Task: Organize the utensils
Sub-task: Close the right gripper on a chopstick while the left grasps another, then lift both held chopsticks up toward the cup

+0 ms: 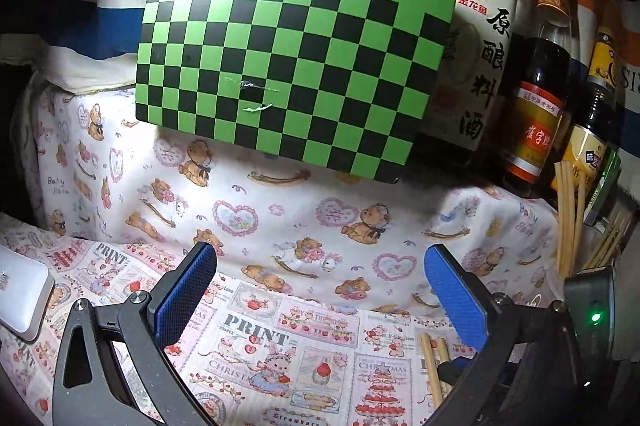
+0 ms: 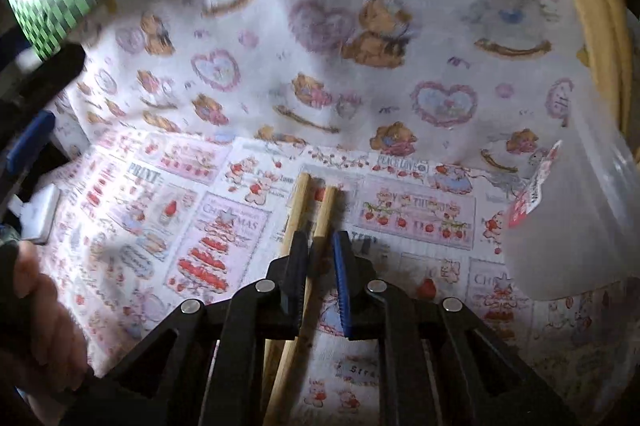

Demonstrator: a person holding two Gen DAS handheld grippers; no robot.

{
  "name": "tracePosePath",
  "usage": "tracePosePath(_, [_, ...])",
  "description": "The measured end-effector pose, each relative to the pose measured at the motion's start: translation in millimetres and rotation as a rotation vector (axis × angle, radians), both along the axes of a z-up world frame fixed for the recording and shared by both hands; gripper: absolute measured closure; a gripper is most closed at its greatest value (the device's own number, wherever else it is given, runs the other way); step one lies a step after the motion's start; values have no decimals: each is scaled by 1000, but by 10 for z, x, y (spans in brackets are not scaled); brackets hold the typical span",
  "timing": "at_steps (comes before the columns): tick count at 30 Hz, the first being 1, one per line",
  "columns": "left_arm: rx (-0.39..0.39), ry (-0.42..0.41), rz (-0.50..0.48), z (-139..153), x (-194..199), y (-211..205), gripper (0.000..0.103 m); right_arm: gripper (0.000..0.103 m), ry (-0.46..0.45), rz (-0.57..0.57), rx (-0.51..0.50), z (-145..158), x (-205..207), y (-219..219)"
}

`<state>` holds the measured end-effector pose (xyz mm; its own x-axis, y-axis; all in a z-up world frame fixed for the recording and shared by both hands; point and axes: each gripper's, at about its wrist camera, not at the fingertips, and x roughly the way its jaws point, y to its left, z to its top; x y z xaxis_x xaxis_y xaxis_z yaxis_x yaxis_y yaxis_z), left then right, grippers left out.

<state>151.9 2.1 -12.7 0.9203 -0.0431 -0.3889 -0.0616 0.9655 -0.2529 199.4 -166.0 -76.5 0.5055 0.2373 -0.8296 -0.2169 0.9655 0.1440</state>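
Chopsticks (image 2: pixel 310 222) are the business of this step: a wooden pair lies side by side on the printed cloth (image 2: pixel 160 226) that covers the bench, toward its near edge. The right claw (image 2: pixel 320 246) points steeply down over them with its jaws drawn nearly together. One stick runs up through the narrow gap between the pads; the other lies just outside the black pad. Whether the pads already press on the wood I cannot tell, as the view is blurred. I judge this to be the pick-up, at the closing of the grip.

The left claw (image 1: pixel 320 274) hangs released and empty over the cloth, jaws wide, facing a green checkered board (image 1: pixel 296 58) propped at the far edge beside sauce bottles (image 1: pixel 540 86). More chopsticks stand bundled in a holder (image 1: pixel 576 226) at the right edge, and a pale plastic container (image 2: pixel 576 226) sits close on the right claw's right.

Next the grip must be firm on one stick, or reopened to take both. Then comes a lift clear of the cloth and a carry toward the bundle, probably the destination.
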Motion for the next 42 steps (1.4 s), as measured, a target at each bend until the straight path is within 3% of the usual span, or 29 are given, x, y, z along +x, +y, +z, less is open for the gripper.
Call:
tracePosePath(3, [-9,14,0,-7,1,-9,0,90,-5,-9,-47,-16,0,72])
tracePosePath(7, [2,65,-9,-28,42,-48,0,95,11,-29,-28,-4,15,-35])
tracePosePath(11, [158,203,-45,-68,180,-331,4,95,36,-38,76,102,30,-282])
tracePosePath(15, [185,320,-189,-125,249,-655,25,95,-68,-56,118,540,-81,-559])
tracePosePath(19, [181,381,-298,-160,292,-977,34,95,-176,-77,175,1029,-263,-843])
tracePosePath(24, [236,482,-327,-269,451,-1297,44,95,-330,-149,165,1463,-516,-1128])
tracePosePath(31, [229,536,-308,-371,553,-1506,44,95,-399,-120,228,1835,-639,-1407])
tracePosePath(34, [226,562,-313,-423,628,-1592,57,95,-421,-113,240,1904,-720,-1471])
tracePosePath(35, [224,571,-319,-446,634,-1607,68,95,-429,-114,242,1904,-747,-1467])
tracePosePath(39, [260,553,-323,-506,560,-1713,89,95,-450,-117,248,1967,-838,-1524])
tracePosePath(42, [254,563,-322,-508,506,-1830,96,95,-454,-133,268,1990,-866,-1607])
